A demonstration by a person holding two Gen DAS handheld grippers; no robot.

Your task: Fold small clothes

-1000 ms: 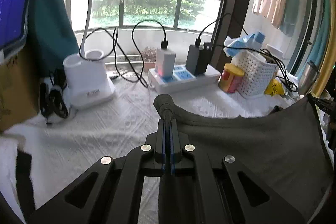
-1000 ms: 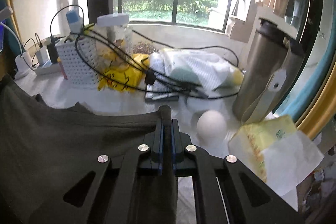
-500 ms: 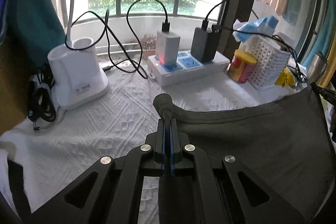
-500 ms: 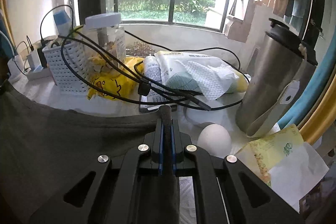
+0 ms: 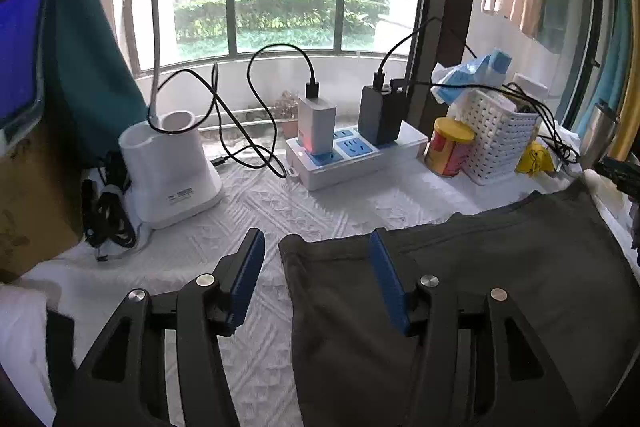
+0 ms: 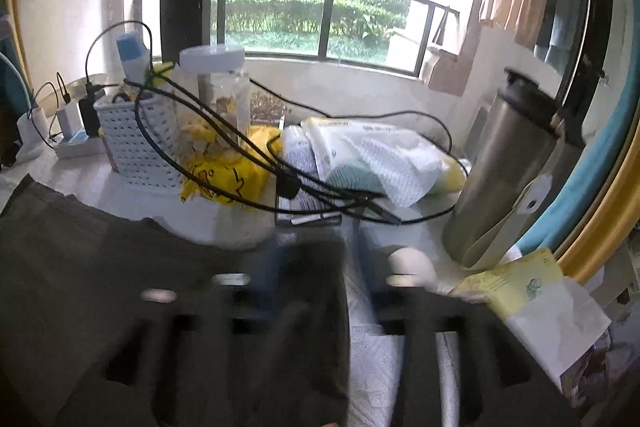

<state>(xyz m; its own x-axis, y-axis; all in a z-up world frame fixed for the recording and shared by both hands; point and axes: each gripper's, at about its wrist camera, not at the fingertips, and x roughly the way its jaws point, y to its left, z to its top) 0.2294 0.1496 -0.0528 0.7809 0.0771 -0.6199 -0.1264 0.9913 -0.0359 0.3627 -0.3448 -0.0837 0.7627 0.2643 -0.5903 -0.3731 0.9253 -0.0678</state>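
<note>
A white power strip (image 5: 356, 157) sits at twelve o'clock, a white basket (image 5: 496, 143) at two, a steel flask (image 6: 504, 179) at three.

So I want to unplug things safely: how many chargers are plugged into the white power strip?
2: a white charger at the power strip's left end, and a black charger toward its right end. Others may be hidden behind them.

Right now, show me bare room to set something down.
Free: the white cloth between the white holder, the power strip and the dark garment. Crowded: the right end, with basket, cables, packets and steel flask.
</note>
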